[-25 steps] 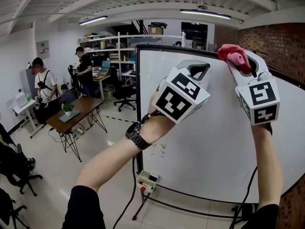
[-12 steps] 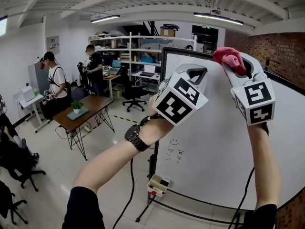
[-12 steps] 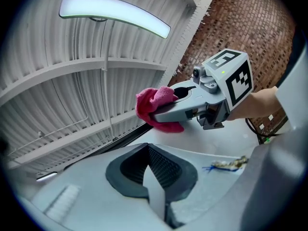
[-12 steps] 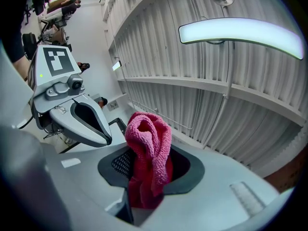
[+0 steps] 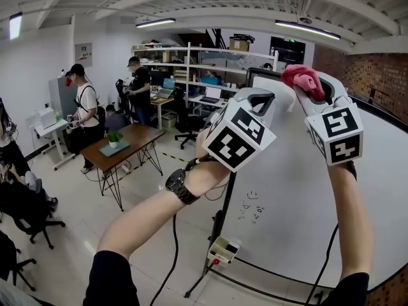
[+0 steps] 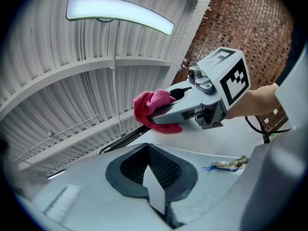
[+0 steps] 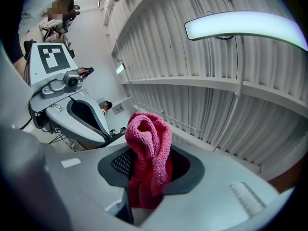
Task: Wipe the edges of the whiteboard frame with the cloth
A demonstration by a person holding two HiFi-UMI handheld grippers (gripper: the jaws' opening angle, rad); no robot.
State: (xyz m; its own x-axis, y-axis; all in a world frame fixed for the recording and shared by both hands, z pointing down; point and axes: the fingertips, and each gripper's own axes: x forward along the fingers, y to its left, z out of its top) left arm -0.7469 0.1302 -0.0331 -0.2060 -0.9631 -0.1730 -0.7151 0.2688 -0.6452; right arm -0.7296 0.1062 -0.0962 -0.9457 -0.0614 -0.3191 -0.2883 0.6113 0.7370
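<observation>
Pinching a pink cloth (image 5: pixel 303 76) tight in the right gripper (image 5: pixel 311 89), held high by the top edge of the whiteboard frame (image 5: pixel 223 212). Just left, left gripper (image 5: pixel 258 97) closed on nothing. Far left, a table (image 5: pixel 127 142) and standing people (image 5: pixel 83 110).

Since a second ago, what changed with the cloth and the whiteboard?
The right gripper slid the pink cloth left along the top edge of the whiteboard, toward its left corner; the left gripper went with it. Unchanged: cloth clamped, left gripper empty.
</observation>
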